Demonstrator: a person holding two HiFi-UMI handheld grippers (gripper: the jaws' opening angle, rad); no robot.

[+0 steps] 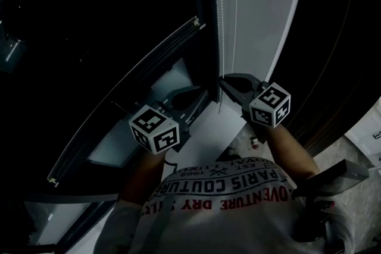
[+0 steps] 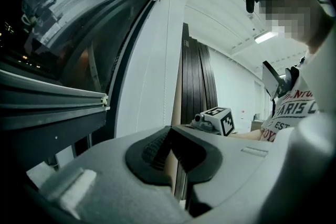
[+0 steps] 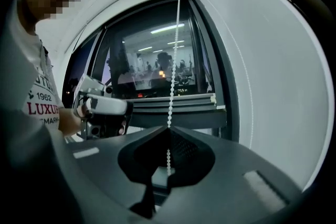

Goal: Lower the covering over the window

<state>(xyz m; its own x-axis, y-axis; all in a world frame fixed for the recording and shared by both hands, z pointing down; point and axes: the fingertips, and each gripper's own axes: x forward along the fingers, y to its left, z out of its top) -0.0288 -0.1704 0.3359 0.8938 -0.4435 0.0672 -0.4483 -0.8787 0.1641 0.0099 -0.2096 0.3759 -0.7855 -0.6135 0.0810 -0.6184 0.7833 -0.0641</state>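
The bead chain is made out plainly only in the right gripper view. There it drops from above, passes between the jaws of the right gripper and shows again below the pads; the jaws are closed on it. In the head view the chain is reduced to thin pale lines against the white side panel, and in the left gripper view it is not seen at all.

The jaws of the left gripper are shown pressed together at the tips, with nothing seen gripped; only background strips are glimpsed through the hollow beneath. That view alone gives a dark slatted panel beyond the window recess, a lit ceiling lamp and the right gripper's marker cube.

The window is dark glass in which a lit room is reflected. A grey rail with a pale end cap is laid across it, just behind the chain in the right gripper view. Glass is seen bare above the rail, and whether the rail belongs to the covering cannot be told.

In the head view the rail's capped end is seen stopping close to the dark frame beside the white panel. Only there are both grippers shown at once. They are held side by side, near each other but apart, in the narrow corner between glass and panel, close in front of the person's printed shirt.
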